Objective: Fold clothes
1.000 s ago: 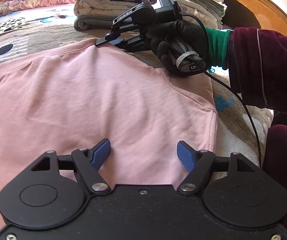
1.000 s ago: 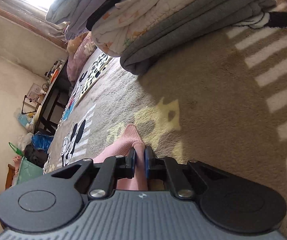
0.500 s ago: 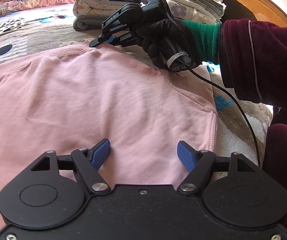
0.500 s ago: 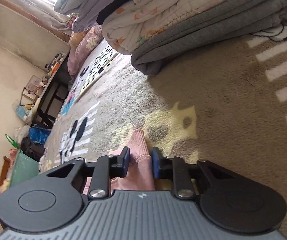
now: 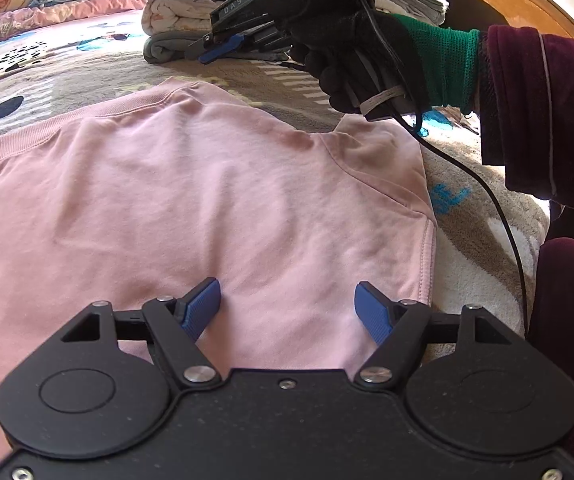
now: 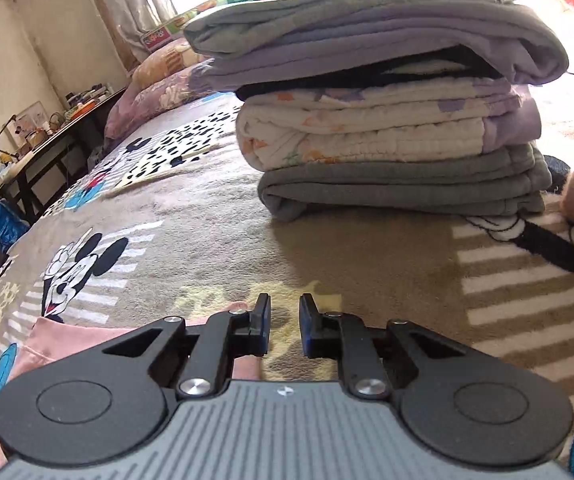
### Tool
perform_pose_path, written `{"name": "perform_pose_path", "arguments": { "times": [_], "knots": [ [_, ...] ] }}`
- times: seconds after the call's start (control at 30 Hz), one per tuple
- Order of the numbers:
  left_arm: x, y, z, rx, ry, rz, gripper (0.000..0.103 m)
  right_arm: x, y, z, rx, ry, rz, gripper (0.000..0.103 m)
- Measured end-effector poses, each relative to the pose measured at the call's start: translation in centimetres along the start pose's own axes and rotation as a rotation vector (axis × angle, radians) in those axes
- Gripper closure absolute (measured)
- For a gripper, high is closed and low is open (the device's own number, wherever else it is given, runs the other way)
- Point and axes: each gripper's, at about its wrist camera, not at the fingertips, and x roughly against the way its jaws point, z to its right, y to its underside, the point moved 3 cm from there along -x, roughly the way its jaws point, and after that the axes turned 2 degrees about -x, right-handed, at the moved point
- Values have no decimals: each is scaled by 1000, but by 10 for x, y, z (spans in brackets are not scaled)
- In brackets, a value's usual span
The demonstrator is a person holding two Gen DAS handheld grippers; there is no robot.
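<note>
A pink shirt lies spread flat on the patterned blanket. My left gripper is open and empty, low over the shirt's near part. My right gripper is held in a black-gloved hand above the blanket, just beyond the shirt's far ribbed edge. In the right wrist view my right gripper is partly open and empty, with the pink shirt below and to its left.
A stack of folded clothes stands on the blanket ahead of the right gripper and also shows in the left wrist view. A dark table with clutter stands by the left wall. The person's maroon sleeve is at right.
My right gripper opened, let go of the shirt's far edge, lifted off it and turned level. The shirt's edge now lies flat. My left gripper has stayed put.
</note>
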Motion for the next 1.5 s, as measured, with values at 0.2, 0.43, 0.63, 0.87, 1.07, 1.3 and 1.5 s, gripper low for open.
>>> {"name": "perform_pose_path", "arguments": {
  "times": [0.2, 0.43, 0.63, 0.87, 1.07, 1.3, 1.5],
  "knots": [
    [0, 1, 0, -1, 0, 0, 29, -26, 24, -16, 87, 29, -184, 90],
    [0, 3, 4, -34, -21, -6, 28, 34, 29, -24, 105, 4, -54, 84],
    [-1, 4, 6, -47, -35, -7, 28, 67, 73, -34, 201, 2, -73, 87],
    [-2, 5, 7, -57, -45, -6, 28, 90, 89, -15, 78, -6, -8, 81],
    [-3, 7, 13, -81, -67, -10, 24, 98, 117, -21, 182, 99, -73, 83],
    [-1, 9, 14, -89, -72, -5, 24, 130, 148, -35, 287, 150, 15, 82],
    [0, 12, 18, -104, -90, 2, 23, 169, 168, -44, 333, 160, 138, 81]
  ]
}}
